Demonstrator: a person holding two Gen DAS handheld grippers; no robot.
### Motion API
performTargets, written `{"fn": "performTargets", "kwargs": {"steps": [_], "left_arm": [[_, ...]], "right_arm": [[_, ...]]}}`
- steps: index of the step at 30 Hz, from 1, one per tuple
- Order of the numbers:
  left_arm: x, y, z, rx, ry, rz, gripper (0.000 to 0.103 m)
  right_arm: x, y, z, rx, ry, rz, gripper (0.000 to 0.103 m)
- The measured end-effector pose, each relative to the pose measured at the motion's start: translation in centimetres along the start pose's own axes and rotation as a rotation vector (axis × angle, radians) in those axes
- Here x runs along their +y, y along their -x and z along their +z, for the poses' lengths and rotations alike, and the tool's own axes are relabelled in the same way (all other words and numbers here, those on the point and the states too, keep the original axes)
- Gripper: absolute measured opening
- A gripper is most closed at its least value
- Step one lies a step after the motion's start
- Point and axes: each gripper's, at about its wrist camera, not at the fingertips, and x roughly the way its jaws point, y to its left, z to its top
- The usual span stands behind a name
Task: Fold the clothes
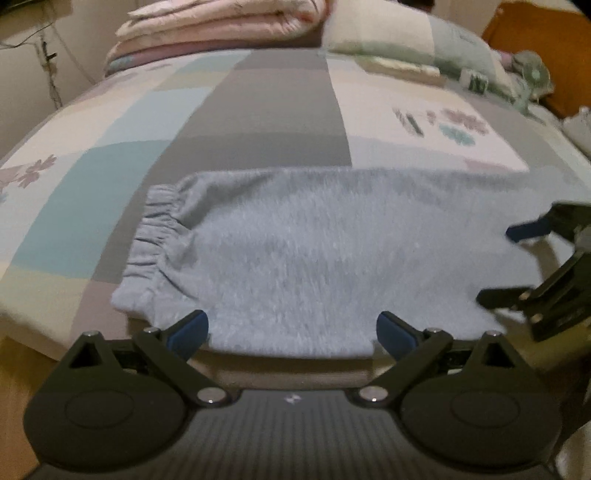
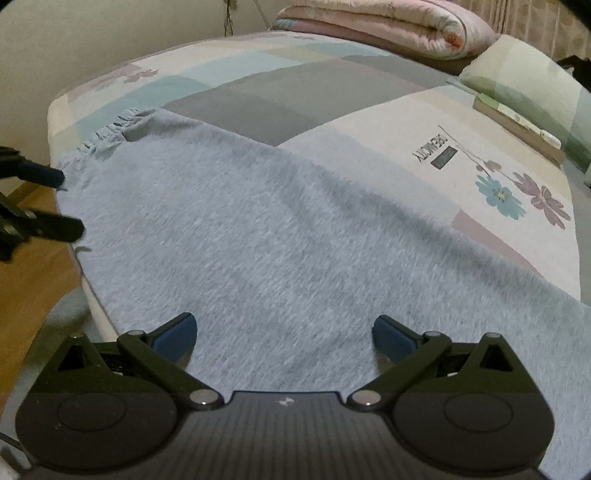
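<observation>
Grey-blue fleece trousers (image 1: 314,251) lie flat along the near edge of a bed, with the gathered elastic waistband (image 1: 155,229) at their left end. In the right wrist view the same trousers (image 2: 258,240) stretch from the waistband (image 2: 107,133) at far left to the lower right. My left gripper (image 1: 291,328) is open over the cloth's near hem, nothing between its fingers. My right gripper (image 2: 284,332) is open wide above the fabric, holding nothing. It also shows at the right edge of the left wrist view, right gripper (image 1: 498,266), and the left gripper (image 2: 70,203) shows at the left edge of the right wrist view.
The bed has a patchwork cover (image 1: 266,110) with flower prints. Folded pink quilts (image 1: 221,26) and a pillow (image 1: 406,40) lie at its far end, with a flat box (image 2: 517,122) next to the pillow. Wooden floor (image 2: 29,266) lies below the bed edge.
</observation>
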Motion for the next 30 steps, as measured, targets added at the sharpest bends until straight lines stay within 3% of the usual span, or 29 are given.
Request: {"fn": "performTargets", "kwargs": {"steps": [3,6,8,10,19,24,30], "left_arm": [[-0.3,0.2,-0.1,-0.045,0.017,-0.093,0.098],[-0.6,-1.4,-0.3,-0.035,0.045,-0.138,0.097],[-0.6,-2.7,-0.6,-0.002,0.065,-0.156,0.097],[-0.8,-3.0,-1.0,-0.019,0.053,-0.159,0.098],[0.2,-0.6,-2.1,-0.057,0.092,-0.189,0.098],[2.2,1.3,-2.7,-0.107,0.179,-0.209,0.098],[5.6,2.2,-2.5,-0.121,0.371,-0.239,0.098]], "right_arm": [[0.0,0.1,-0.3,-0.021,0.003,0.003,0.103],[0.1,0.2,-0.5,-0.029,0.000,-0.003,0.103],[0.2,0.2,-0.6,-0.034,-0.004,-0.008,0.103],[0.3,0.3,-0.7,-0.039,-0.007,-0.012,0.103],[1.2,0.4,-0.1,-0.019,-0.020,-0.047,0.103],[3.9,1.4,1.3,-0.072,0.093,0.004,0.103],[9.1,1.4,4.1,-0.117,0.303,0.047,0.103]]}}
